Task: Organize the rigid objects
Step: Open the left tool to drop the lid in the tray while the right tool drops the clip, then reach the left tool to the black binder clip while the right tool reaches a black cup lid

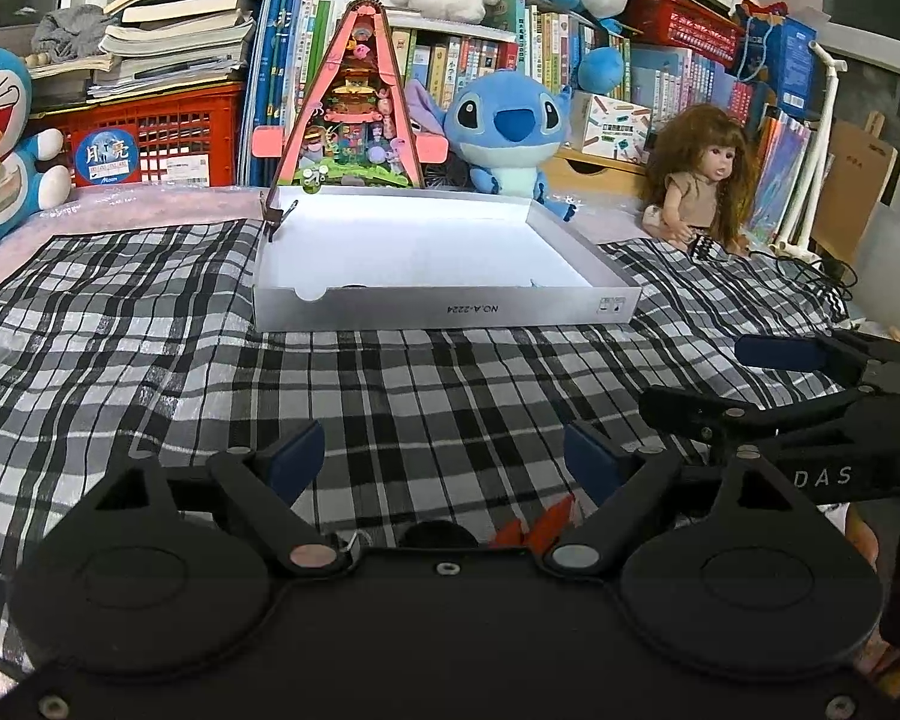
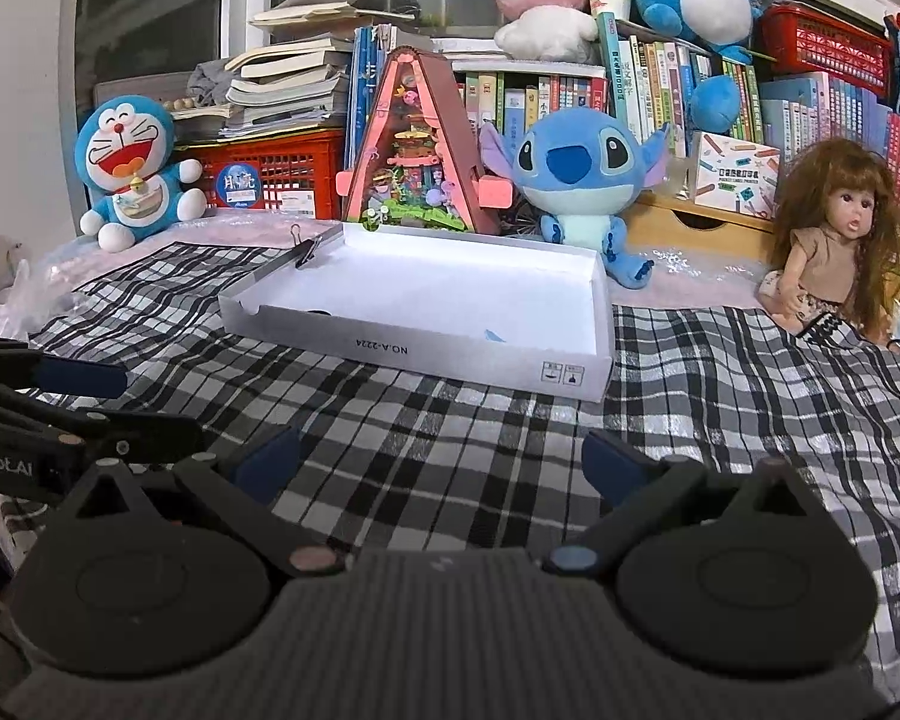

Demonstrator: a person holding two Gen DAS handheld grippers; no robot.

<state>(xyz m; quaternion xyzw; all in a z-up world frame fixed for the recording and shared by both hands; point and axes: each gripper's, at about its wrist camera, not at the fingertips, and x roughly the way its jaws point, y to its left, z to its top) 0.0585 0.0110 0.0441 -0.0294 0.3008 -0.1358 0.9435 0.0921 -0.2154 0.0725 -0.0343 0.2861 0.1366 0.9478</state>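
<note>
Where the checked cloth [image 1: 390, 372] covers the surface, a shallow white box [image 1: 444, 309] lies open, its floor mostly bare, with a black binder clip [image 2: 307, 252] on its far left rim. Nearer the camera, the left claw [image 1: 444, 468] and right claw [image 2: 444, 468] hover side by side above the cloth, both spread wide and holding nothing. Behind the box stand a blue plush toy [image 2: 588, 174] and a long-haired doll [image 2: 834, 240].
</note>
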